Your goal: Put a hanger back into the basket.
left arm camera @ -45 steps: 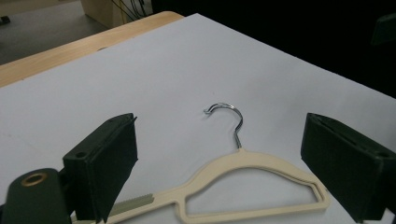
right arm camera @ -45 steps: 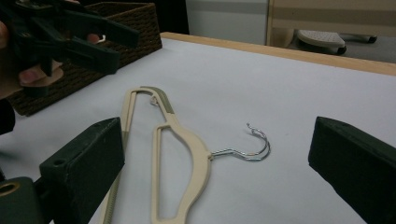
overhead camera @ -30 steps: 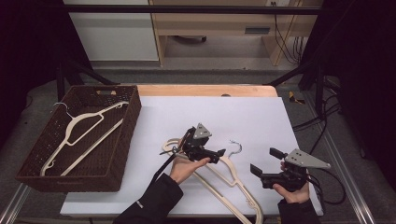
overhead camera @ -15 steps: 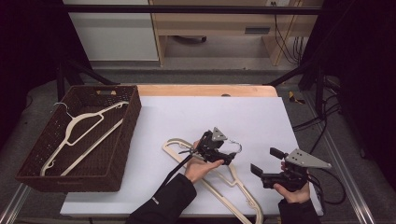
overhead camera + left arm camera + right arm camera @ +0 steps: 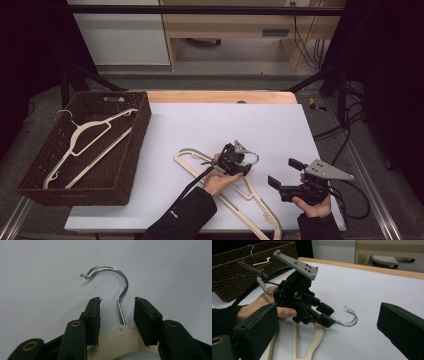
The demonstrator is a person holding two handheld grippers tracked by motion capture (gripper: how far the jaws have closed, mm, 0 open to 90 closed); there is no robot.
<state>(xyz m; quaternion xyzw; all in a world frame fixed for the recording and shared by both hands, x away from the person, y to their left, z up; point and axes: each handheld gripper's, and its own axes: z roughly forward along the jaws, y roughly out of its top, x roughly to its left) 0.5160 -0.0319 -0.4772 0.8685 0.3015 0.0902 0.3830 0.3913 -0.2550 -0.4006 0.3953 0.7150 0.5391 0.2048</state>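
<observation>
Two black jaws of the left gripper point(image 5: 117, 315) have just been closing around the chrome hook point(image 5: 117, 282) of a cream hanger point(image 5: 235, 192) lying on the white table point(image 5: 300, 130), pads not yet touching the wire. Best to pinch low on the stem, near the neck, before lifting toward the wicker basket point(image 5: 50, 185). Right gripper point(image 5: 280, 185) waits nearby, jaws apart and empty.

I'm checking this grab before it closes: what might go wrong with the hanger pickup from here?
1. The left gripper straddles the hook stem with gaps on both sides, its jaws just closing; thin round metal may slip or swivel.
2. Two hooks lie stacked, so both hangers might lift together or snag.
3. The open right gripper sits apart, so the long hanger could swing unsupported.
</observation>
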